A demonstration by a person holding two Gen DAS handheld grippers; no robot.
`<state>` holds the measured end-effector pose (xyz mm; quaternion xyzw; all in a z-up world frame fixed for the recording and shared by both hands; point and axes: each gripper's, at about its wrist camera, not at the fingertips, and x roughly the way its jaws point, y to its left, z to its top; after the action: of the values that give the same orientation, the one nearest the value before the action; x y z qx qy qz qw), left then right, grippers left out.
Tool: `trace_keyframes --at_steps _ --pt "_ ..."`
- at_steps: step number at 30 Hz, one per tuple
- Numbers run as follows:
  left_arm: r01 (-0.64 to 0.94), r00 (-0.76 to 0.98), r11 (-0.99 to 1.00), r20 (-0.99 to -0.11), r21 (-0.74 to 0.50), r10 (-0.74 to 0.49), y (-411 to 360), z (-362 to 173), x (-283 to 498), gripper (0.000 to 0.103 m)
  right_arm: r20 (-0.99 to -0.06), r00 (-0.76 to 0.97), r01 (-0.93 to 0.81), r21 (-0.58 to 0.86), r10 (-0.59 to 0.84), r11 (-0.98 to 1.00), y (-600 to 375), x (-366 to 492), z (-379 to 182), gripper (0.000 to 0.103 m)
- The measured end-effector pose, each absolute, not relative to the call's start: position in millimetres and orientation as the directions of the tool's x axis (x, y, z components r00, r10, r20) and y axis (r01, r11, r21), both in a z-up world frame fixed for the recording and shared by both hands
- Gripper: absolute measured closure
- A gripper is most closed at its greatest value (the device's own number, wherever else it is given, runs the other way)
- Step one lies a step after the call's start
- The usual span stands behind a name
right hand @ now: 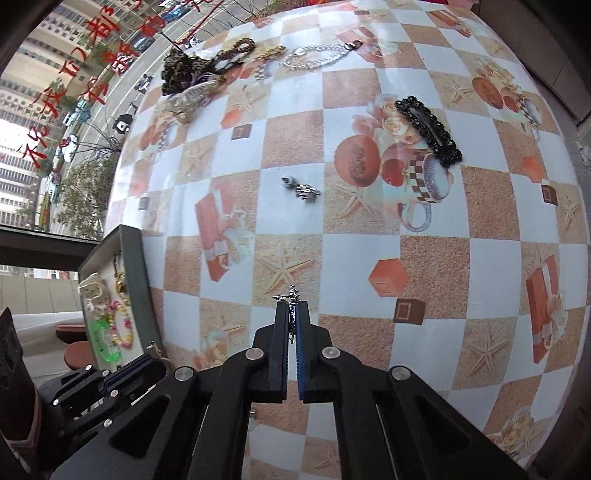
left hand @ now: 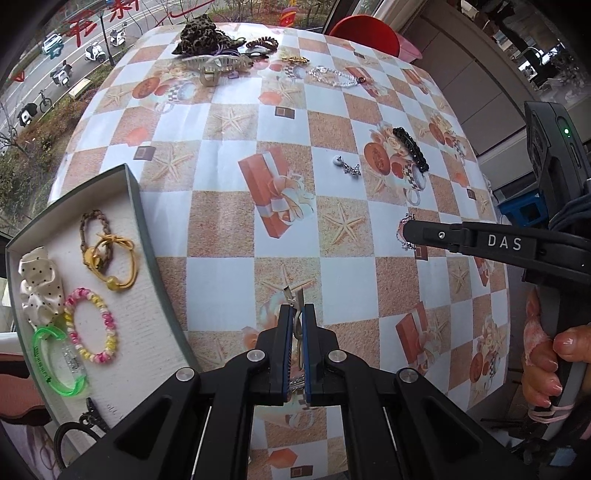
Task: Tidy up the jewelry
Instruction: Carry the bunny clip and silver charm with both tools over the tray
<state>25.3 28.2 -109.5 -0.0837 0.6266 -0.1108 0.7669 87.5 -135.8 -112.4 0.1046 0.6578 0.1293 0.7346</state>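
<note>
My left gripper (left hand: 297, 310) is shut on a silver metal hair clip (left hand: 295, 295) above the table, right of the green-edged box (left hand: 137, 206). The box holds hair ties, a white dotted scrunchie, a pink-yellow bracelet (left hand: 92, 325) and a green bangle. My right gripper (right hand: 291, 308) is shut on a small silver chain piece (right hand: 291, 295); it also shows in the left wrist view (left hand: 408, 232). A silver earring (right hand: 301, 188) and a black beaded hair clip (right hand: 428, 129) lie on the checked tablecloth (right hand: 362, 258).
At the table's far edge lie a leopard scrunchie (left hand: 199, 35), a claw clip (left hand: 218, 66), hair ties, a gold brooch and a clear bead bracelet (left hand: 332, 75). A window runs along the left. A red stool (left hand: 364, 31) stands beyond the table.
</note>
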Motion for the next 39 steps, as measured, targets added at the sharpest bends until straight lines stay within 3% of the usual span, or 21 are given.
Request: trace_keyframes --at_steps 22,39 --pt "-0.139 0.235 0.96 -0.95 -0.244 -0.207 148.6 -104.1 -45.2 0.094 -0.907 0.015 -0.328 0.392 0.42 0.859 14.6 68.3 -75.1 0.1" --pt "-0.243 0.143 0.946 -0.973 -0.213 -0.182 187.9 -166.3 -69.6 0.094 -0.928 -0.139 -0.431 0.371 0.345 0.823 115.1 53.9 -136.8 0.099"
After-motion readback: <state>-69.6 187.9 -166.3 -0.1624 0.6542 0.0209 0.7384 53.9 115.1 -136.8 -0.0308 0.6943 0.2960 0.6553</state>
